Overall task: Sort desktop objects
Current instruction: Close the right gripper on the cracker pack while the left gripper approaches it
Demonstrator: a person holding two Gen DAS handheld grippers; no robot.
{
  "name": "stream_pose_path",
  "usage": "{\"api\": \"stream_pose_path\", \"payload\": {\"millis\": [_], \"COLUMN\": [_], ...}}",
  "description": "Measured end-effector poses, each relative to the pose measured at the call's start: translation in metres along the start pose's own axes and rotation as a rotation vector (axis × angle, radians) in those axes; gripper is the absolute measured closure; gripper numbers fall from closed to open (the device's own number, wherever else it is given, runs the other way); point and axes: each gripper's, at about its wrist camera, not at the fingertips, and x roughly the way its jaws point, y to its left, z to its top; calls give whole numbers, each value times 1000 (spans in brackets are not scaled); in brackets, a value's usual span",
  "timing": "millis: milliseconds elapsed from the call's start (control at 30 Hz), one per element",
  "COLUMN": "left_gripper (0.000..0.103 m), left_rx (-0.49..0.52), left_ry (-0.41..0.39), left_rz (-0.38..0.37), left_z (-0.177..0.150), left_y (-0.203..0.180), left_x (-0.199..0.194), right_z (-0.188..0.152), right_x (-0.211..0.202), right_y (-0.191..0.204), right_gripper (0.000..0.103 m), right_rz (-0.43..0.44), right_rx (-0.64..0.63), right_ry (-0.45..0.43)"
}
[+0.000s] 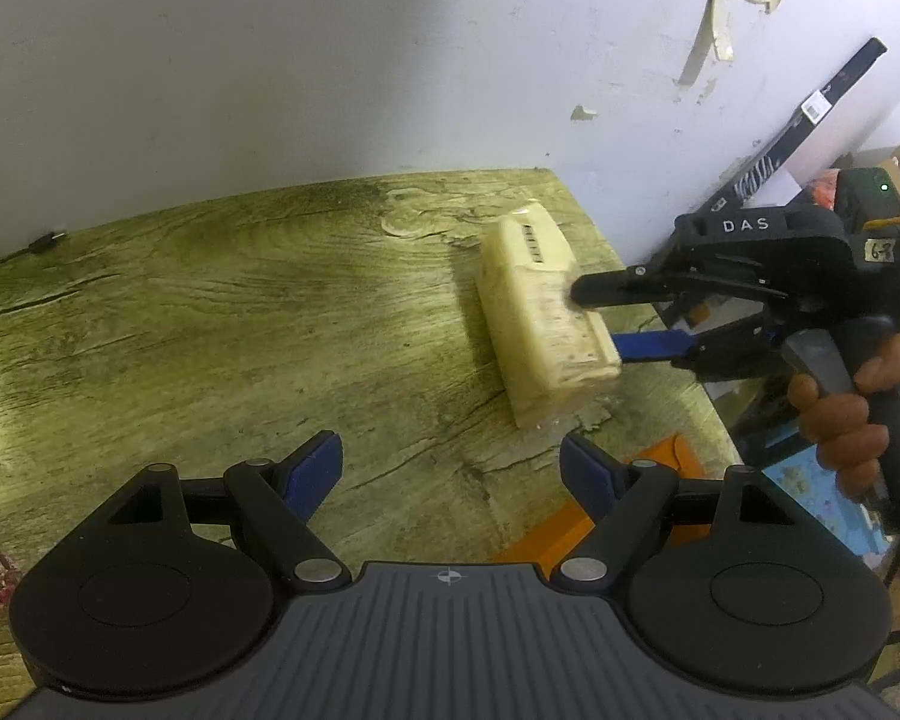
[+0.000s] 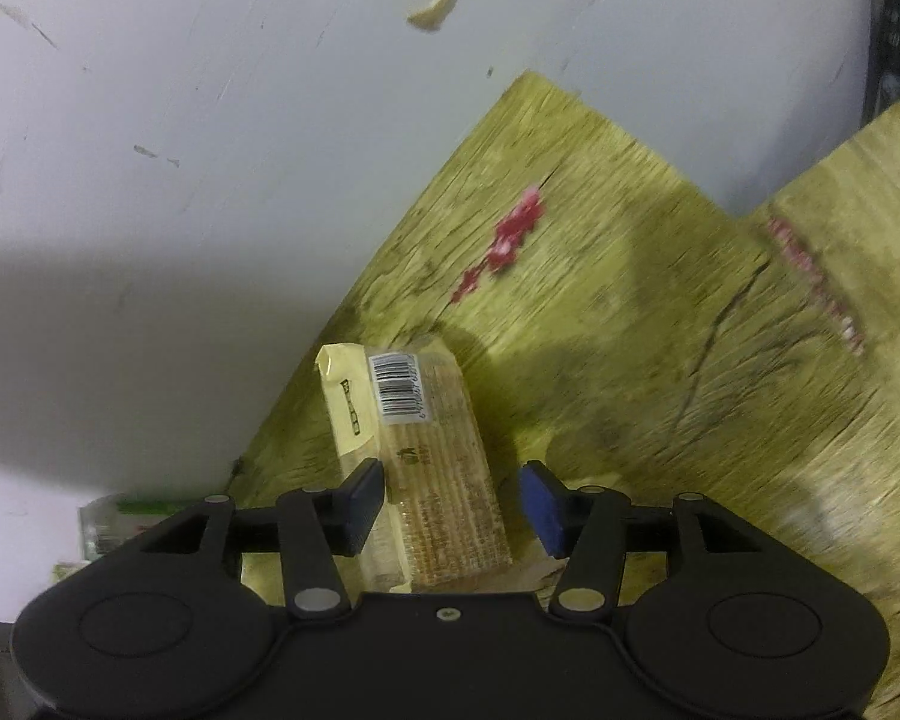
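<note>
The pale yellow wrapped cracker packet (image 2: 414,456) lies on the wood-grain table (image 1: 210,312) near its far right corner, long axis running between the right gripper's (image 2: 450,507) parted, unclosed fingers; the left gripper (image 1: 450,468) hangs wide open, empty, farther off.

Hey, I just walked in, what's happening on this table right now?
A person is sorting things on a wood-grain table with two handheld grippers. The right gripper is at a pale wrapped cracker pack near the table's far corner; its fingers straddle the pack, with a gap showing on one side, so it isn't clamped. The left gripper is open, holding nothing.
</note>
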Motion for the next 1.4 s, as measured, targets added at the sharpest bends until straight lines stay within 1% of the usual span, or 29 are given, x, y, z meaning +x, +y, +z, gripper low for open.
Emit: {"api": "stream_pose_path", "payload": {"millis": [100, 267, 300, 367, 433, 533, 600, 633, 667, 700, 767, 800, 867, 933, 1067, 1100, 1167, 1267, 1400], "left_gripper": [22, 22, 22, 22, 22, 22, 22, 22, 22, 22, 22, 22, 22, 22, 22, 22, 22, 22, 22], "left_rx": [2, 9, 11, 13, 14, 13, 13, 13, 14, 15, 16, 16, 18, 20, 11, 8, 3, -5, -7], "left_ry": [2, 10, 11, 10, 9, 8, 7, 6, 5, 3, -1, -3, -7, -9, -12, -13, -15, -17, -19], "left_rz": [-5, -4, -3, -3, -2, 1, 2, 3, 3, 4, 6, 7, 9, 9, 15, 17, 21, 26, 25], "left_z": [0, 0, 0, 0, -1, -1, -1, 0, 0, -1, -1, -1, -2, -2, -3, -3, -3, -3, -2], "left_y": [-1, -1, -1, -1, -1, 0, 0, 0, 1, 1, 2, 3, 5, 6, 10, 11, 13, 16, 16], "left_x": [0, 1, 1, 0, -1, -1, -2, -2, -3, -4, -5, -6, -7, -8, -10, -10, -11, -11, -11], "right_z": [4, 6, 6, 5, 3, -1, -3, -4, -3, -3, -2, -1, 0, -1, -8, -11, -15, -22, -28], "right_x": [-6, -13, -14, -17, -13, -5, 5, 10, 15, 18, 23, 25, 25, 22, 22, 25, 30, 40, 47], "right_y": [0, 8, 12, 21, 34, 55, 67, 70, 73, 73, 72, 70, 65, 59, 43, 40, 37, 39, 44], "right_gripper": [53, 52, 49, 39, 34, 25, 25, 26, 33, 37, 55, 56, 56, 56, 56, 59, 59, 59, 59], "right_rz": [-68, -129, -132, -138, -144, -179, -220, -240, -255, -260, -268, -264, -241, -198, -30, 13, 69, 121, 144], "right_rx": [-37, -89, -102, -134, -192, -298, -369, -395, -414, -417, -409, -397, -362, -306, -139, -98, -41, 7, 16], "right_ry": [-28, -70, -79, -94, -96, -94, -83, -75, -68, -60, -45, -42, -45, -37, 36, 54, 85, 121, 137]}}
